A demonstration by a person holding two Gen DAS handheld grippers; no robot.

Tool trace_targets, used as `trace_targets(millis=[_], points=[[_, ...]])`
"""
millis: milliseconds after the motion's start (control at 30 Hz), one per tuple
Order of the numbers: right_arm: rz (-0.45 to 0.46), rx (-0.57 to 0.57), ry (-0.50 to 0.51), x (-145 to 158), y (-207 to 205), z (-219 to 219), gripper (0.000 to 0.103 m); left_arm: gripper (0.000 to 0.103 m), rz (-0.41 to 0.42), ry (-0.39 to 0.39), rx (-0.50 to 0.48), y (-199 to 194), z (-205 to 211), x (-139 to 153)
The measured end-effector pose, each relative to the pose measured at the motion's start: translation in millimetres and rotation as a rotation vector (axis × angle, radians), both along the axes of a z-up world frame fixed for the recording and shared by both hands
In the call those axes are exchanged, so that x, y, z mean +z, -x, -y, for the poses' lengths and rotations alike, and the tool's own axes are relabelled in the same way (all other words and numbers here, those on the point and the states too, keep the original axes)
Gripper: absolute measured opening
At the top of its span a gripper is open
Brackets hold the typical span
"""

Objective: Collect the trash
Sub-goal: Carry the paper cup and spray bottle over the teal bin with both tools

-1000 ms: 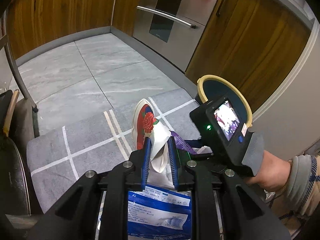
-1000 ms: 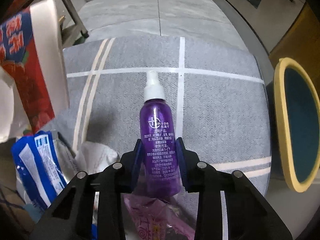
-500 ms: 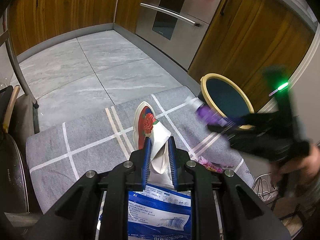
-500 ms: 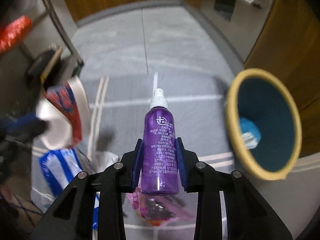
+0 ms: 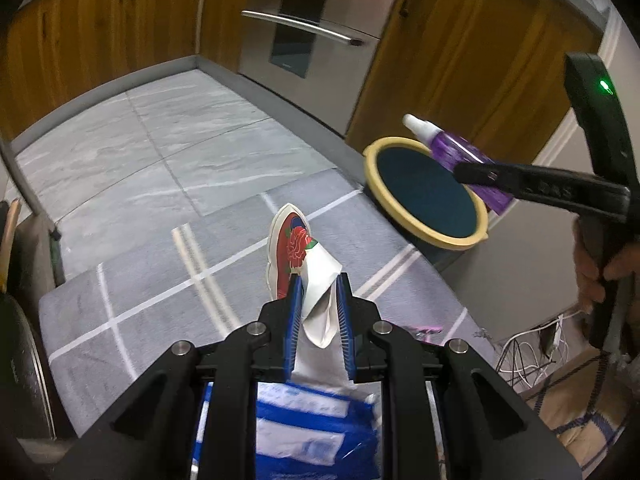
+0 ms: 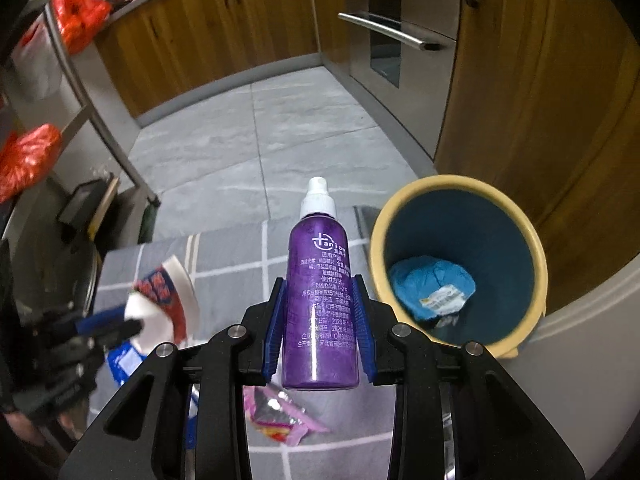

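My right gripper [image 6: 320, 308] is shut on a purple spray bottle [image 6: 320, 296] with a white cap, held in the air just left of the bin [image 6: 536, 264], a blue bucket with a yellow rim. The bin holds a crumpled blue wrapper [image 6: 432, 288]. In the left wrist view the bottle [image 5: 460, 152] hangs over the bin's rim [image 5: 384, 200]. My left gripper [image 5: 318, 312] is shut on a crushed white paper cup [image 5: 308, 264] with a red flower print, above the grey rug [image 5: 140, 292].
A blue and white plastic packet [image 5: 312, 428] and a pink snack wrapper [image 6: 280, 416] lie on the rug. Wooden cabinets [image 5: 460, 60] and a steel oven [image 5: 312, 32] stand behind the bin. A metal rack [image 6: 104, 128] with red bags stands at the left.
My right gripper has lifted the purple bottle off the rug and swung it right, up beside the bin. My left gripper has raised the paper cup slightly.
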State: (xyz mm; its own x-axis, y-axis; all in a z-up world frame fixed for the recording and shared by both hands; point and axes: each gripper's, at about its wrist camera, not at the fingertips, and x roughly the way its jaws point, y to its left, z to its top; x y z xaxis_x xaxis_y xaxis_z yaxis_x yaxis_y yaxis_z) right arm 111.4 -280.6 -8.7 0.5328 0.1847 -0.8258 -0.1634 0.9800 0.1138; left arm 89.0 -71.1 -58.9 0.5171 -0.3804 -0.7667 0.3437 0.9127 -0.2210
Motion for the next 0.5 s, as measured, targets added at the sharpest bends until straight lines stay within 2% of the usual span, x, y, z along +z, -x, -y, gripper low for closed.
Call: trace_targets(millis=[100, 400, 500], points=[[-0.001, -0.029, 0.033, -4.2, -11.4, 12.5, 0.033, 0.017, -0.006, -0.007, -0.023, -13.9, 18.8, -0.8], [-0.079, -0.181, 0.069, -31.5, -33.0, 71.7, 0.034, 0.016, -0.022, 0.012, -0.124, -62.3, 86.3, 2.3], [-0.096, -0.209, 0.064, -38.9, -36.6, 83.9, 0.034, 0.012, -0.011, 0.007, -0.160, -75.2, 105.3, 5.2]])
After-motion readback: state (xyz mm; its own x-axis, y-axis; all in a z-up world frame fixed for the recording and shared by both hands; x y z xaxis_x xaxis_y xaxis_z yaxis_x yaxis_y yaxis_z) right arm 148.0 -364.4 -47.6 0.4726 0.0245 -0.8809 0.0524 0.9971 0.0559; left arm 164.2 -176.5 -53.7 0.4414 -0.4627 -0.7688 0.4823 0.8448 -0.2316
